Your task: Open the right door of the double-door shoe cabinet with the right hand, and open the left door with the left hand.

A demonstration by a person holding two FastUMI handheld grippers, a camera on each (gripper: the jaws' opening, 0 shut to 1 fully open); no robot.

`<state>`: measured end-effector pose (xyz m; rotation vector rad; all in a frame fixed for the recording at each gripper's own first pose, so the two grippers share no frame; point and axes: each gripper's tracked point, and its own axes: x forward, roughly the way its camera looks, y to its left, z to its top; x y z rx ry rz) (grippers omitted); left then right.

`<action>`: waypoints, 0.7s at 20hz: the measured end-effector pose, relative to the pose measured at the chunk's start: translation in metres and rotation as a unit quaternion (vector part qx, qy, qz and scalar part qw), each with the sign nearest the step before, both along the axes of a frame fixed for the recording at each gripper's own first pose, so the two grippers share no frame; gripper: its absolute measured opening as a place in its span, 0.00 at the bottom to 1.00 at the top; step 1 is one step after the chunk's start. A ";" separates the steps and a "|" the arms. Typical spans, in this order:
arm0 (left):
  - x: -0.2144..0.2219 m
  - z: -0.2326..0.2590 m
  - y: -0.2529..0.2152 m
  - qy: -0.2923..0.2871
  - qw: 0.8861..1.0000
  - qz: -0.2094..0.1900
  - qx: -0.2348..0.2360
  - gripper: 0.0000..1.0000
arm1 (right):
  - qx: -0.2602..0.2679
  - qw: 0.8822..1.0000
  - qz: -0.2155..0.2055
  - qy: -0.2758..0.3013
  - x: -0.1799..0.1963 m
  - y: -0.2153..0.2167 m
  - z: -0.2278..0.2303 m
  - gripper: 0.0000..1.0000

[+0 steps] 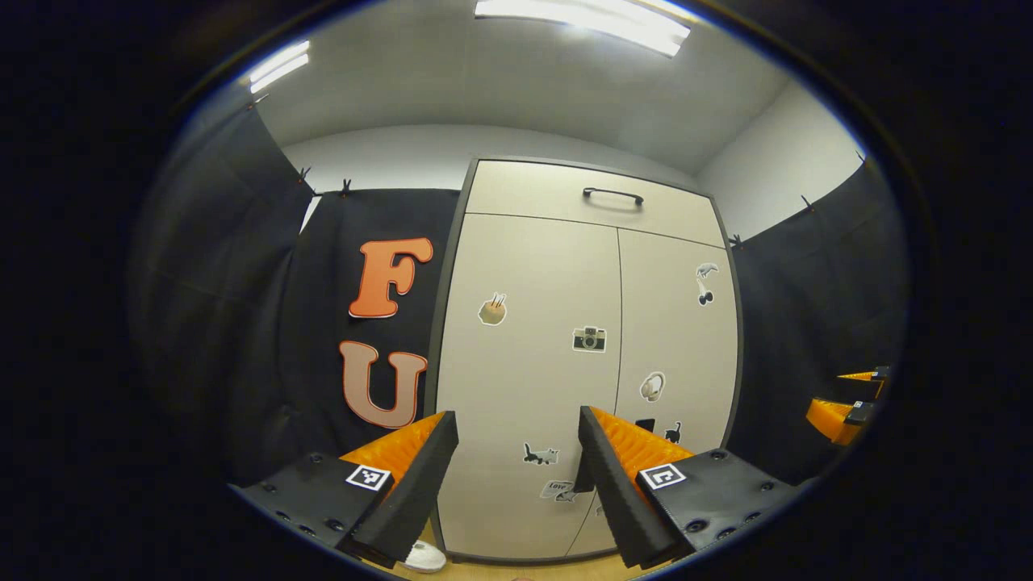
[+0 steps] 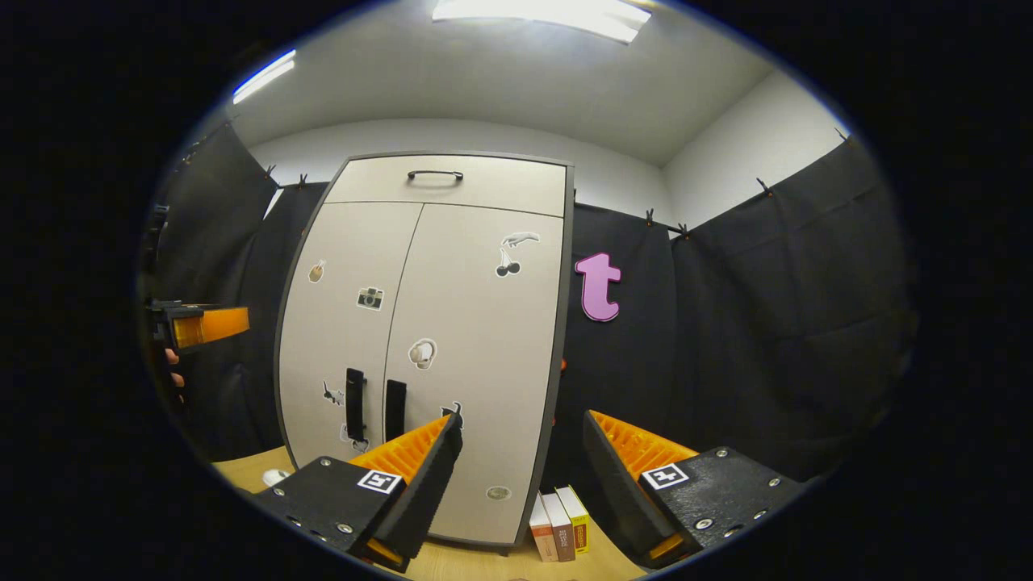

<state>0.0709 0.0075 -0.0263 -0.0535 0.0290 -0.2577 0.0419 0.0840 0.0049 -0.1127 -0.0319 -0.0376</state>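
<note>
Straight ahead, shoe cabinet [image 2: 428, 339] with both doors closed, centre frame, left tool [image 1: 516, 460] spread wide before left door [image 1: 524, 379], right tool [image 2: 520, 476] spread wide near right door [image 2: 476, 355], lower frame, holding nothing.

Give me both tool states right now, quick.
Left tool: open, empty, facing the cabinet doors.
Right tool: open, empty.

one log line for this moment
stage: approach | right door: closed | left door: closed | left gripper: open, off cabinet | right gripper: open, off cabinet
</note>
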 end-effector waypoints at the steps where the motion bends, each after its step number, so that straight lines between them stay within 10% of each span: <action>1: 0.001 0.000 0.001 0.002 1.000 0.000 -0.001 0.96 | -0.002 1.000 0.000 0.000 0.001 0.000 0.000 0.92; 14: -0.001 -0.003 0.008 0.001 1.000 0.007 0.015 0.96 | -0.001 1.000 0.007 0.005 0.004 0.008 -0.004 0.92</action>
